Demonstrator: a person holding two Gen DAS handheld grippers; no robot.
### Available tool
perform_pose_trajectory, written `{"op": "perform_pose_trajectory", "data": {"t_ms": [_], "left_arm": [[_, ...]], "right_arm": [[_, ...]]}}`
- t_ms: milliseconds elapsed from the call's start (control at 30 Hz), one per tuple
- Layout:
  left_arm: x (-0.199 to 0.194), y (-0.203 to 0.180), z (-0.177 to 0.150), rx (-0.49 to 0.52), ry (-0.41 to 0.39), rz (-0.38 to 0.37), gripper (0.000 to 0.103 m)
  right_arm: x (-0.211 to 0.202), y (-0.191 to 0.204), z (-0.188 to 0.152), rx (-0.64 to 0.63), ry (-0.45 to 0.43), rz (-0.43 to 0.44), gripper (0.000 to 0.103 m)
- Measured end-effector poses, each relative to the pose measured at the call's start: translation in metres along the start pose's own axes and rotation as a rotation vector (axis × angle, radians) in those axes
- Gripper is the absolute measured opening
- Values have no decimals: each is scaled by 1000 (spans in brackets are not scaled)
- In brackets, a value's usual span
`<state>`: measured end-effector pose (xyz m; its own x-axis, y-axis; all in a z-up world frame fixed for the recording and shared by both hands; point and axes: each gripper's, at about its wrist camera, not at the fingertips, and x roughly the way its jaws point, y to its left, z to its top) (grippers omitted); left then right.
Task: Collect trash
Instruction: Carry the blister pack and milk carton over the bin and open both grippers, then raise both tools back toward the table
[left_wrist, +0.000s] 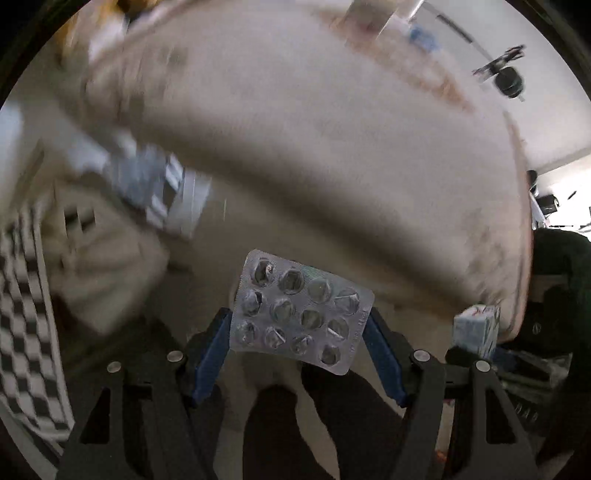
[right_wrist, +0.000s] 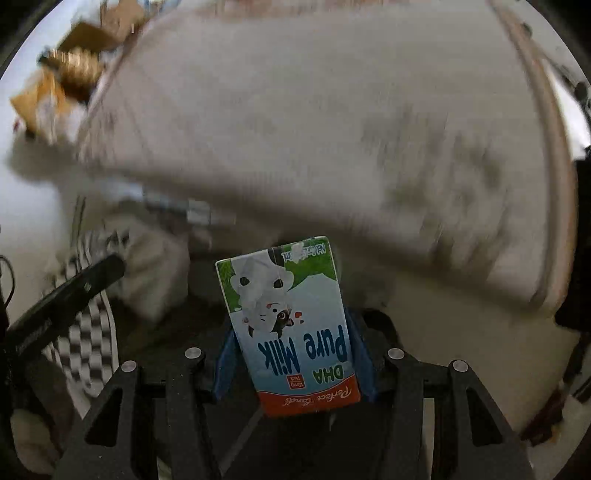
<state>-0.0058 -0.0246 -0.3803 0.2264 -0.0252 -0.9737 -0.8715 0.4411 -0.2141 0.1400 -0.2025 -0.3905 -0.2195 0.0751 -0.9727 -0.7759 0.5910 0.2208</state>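
Bg blurred: pale table (left_wrist: 332, 155), checkered cloth (left_wrist: 22, 332) at left edge. My left gripper (left_wrist: 299, 328) pinches an empty blister pack (left_wrist: 301, 312) betw. blue pads. My right gripper (right_wrist: 291, 350) clamps milk carton (right_wrist: 291, 325), print upside-down.

Pretty blurry all round, but most of both views is one big pale beige worktop (left_wrist: 332, 147) with a reddish-brown wooden edge (left_wrist: 443, 86) curving along its far and right side. Off the left there's a black-and-white checkered cloth or mat (left_wrist: 22, 332), also showing in the right wrist view (right_wrist: 92, 347). Far left in the right wrist view is a heap of brown cardboard boxes (right_wrist: 92, 33) on a light floor. Far right of the left wrist view: white walls (left_wrist: 546, 122), bright and evenly lit, plus a small black object (left_wrist: 509, 81) I can't identify. Light looks soft, daylight-ish.
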Motion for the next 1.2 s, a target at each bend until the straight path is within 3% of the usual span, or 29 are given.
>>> {"op": "perform_pose_trajectory", "data": {"t_ms": [167, 333, 467, 633, 667, 733, 800, 867, 900, 933, 1200], "left_arm": [[97, 41, -28, -93, 123, -20, 68], [210, 75, -28, -156, 192, -35, 68], [281, 85, -24, -163, 173, -36, 70], [357, 102, -27, -220, 189, -98, 76], [364, 106, -27, -229, 195, -103, 78], [374, 111, -28, -235, 200, -110, 100], [378, 116, -30, -233, 195, -103, 102], [375, 122, -33, -234, 179, -87, 102], [372, 126, -35, -235, 170, -71, 102], [367, 128, -36, -234, 161, -60, 102], [327, 131, -54, -154, 96, 156, 102]], "right_arm": [[100, -7, -24, 3, 98, -34, 55], [223, -31, -14, 52, 126, -51, 55], [306, -52, 1, 69, 114, -53, 55], [381, -69, 23, 69, 124, -4, 56], [393, -71, 28, 68, 129, 16, 56], [416, -75, 36, 70, 147, 65, 56], [429, -76, 42, 68, 142, 90, 57], [437, -74, 46, 55, 127, 75, 80], [439, -75, 47, 53, 116, 68, 99], [439, -74, 47, 46, 102, 50, 103], [411, -45, 32, -128, 38, -165, 103]]}}
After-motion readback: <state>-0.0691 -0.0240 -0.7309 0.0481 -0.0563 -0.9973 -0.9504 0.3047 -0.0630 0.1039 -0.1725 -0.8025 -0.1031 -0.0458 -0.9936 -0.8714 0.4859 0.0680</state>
